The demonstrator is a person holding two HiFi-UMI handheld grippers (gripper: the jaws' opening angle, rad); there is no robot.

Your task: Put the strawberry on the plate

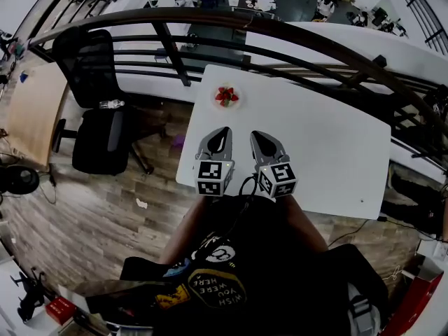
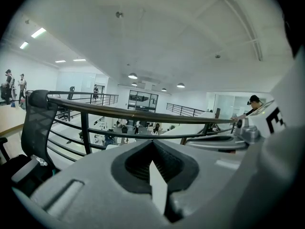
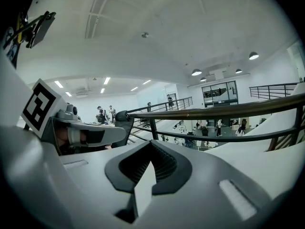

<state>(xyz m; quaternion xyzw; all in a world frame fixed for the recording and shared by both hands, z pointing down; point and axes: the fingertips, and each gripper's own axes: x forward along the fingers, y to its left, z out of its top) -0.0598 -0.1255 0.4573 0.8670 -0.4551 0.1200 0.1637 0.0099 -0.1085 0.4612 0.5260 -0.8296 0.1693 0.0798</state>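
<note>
A white table [image 1: 336, 152] fills the middle of the head view, seen steeply from above. A dark curved railing [image 1: 168, 16] runs along its far edge. A black chair [image 1: 98, 138] stands on the wood floor to the left.

At the near edge of the table, the left gripper [image 1: 222, 133] and right gripper [image 1: 260, 137] are held side by side, close but apart. Both point away from the person, toward the far edge. Their marker cubes sit nearest the body.

In its own view, the left gripper [image 2: 152, 142] has its jaws pressed together with nothing between them. The right gripper [image 3: 151, 144] is the same, jaws together and empty.

A small plate [image 1: 236, 103] sits near the far edge of the table, well ahead of both tips. The strawberry [image 1: 225, 96] lies on it, red. It is too small to tell its long axis or which way it points.

Only the head view shows the plate and strawberry. The gripper views look level over their jaws to the railing, a white ceiling with lights and distant people. Each also catches the other gripper at its edge
</note>
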